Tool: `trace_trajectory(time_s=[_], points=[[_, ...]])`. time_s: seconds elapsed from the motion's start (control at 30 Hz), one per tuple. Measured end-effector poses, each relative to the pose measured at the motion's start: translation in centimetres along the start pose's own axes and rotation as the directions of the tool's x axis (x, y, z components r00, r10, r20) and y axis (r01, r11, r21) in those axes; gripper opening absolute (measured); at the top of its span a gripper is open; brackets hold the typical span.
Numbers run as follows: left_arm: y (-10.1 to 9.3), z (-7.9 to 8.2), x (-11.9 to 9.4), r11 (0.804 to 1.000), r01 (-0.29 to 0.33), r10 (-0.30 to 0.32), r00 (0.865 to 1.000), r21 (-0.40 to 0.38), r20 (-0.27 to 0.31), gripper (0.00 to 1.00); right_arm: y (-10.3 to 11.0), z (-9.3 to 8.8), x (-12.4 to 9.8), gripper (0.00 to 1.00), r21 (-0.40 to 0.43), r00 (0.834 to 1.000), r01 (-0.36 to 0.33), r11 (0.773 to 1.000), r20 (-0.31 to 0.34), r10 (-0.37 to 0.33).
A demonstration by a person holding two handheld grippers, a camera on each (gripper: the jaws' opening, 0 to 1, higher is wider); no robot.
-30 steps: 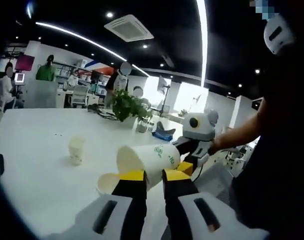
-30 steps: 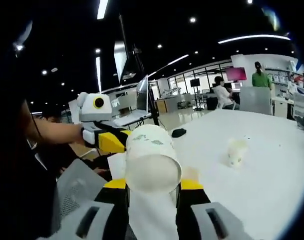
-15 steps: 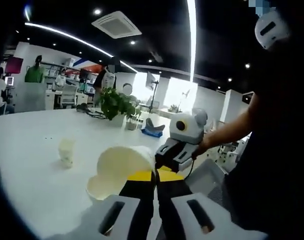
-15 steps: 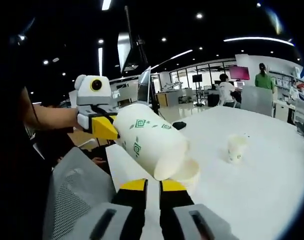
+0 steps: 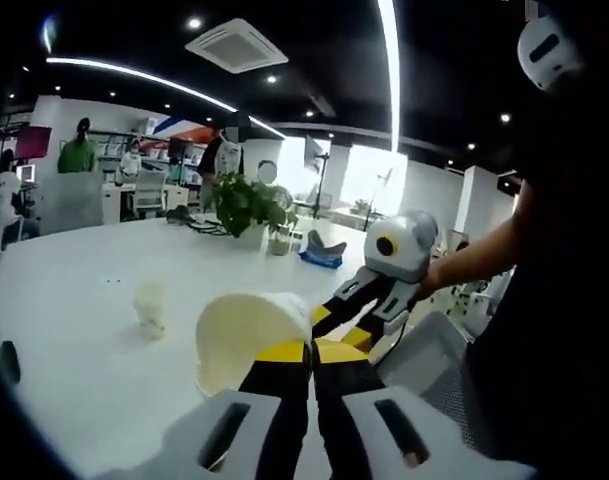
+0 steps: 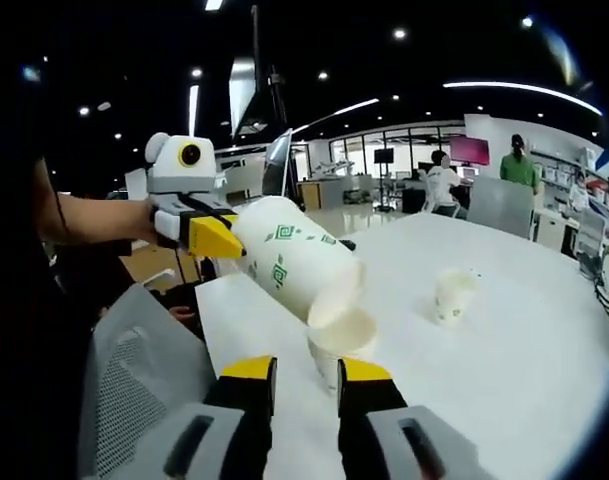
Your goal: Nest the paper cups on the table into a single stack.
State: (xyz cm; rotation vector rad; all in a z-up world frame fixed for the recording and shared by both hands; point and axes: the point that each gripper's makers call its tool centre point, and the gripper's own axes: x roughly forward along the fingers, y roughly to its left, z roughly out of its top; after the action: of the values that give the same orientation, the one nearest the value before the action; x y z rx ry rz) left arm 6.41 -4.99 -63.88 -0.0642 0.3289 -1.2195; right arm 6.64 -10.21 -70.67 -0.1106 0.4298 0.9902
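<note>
L claw (image 6: 212, 238) grips cup (image 6: 296, 266); R claw (image 6: 306, 368) apart

Left gripper (image 6: 212, 243) raised above the tabletop (image 6: 504, 360), jaws clamped on a tilted paper cup's (image 6: 289, 262) base. Right gripper (image 6: 306, 370) low beside it, jaws slightly parted, holding nothing.

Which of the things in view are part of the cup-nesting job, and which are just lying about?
Job:
- printed paper cup, held tilted by the left tongs
- paper cup standing on the table, under the tilted one
- lone paper cup farther off
- right tongs, open

Lying about:
- potted plant
- blue item
- grey mesh chair
</note>
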Motion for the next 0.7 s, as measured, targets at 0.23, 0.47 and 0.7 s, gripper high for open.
trace_trajectory(time_s=[0.23, 0.47, 0.7], points=[[0.5, -0.2, -0.1, 1.000, -0.011, 0.011, 1.000, 0.014, -0.026, 0.00, -0.9, 0.6, -0.7, 0.31, 0.013, 0.999, 0.046, 0.999, 0.023, -0.046], [1.2, -0.2, -0.2, 0.999, -0.015, 0.018, 0.998, 0.049, -0.063, 0.00, -1.7, 0.4, -1.4, 0.40, 0.034, 0.995, 0.090, 0.995, 0.030, -0.091], [1.9, 0.1, -0.2, 0.995, -0.012, 0.022, 0.994, 0.098, -0.110, 0.00, -2.6, 0.3, -2.1, 0.53, 0.051, 0.989, 0.143, 0.988, 0.040, -0.145]])
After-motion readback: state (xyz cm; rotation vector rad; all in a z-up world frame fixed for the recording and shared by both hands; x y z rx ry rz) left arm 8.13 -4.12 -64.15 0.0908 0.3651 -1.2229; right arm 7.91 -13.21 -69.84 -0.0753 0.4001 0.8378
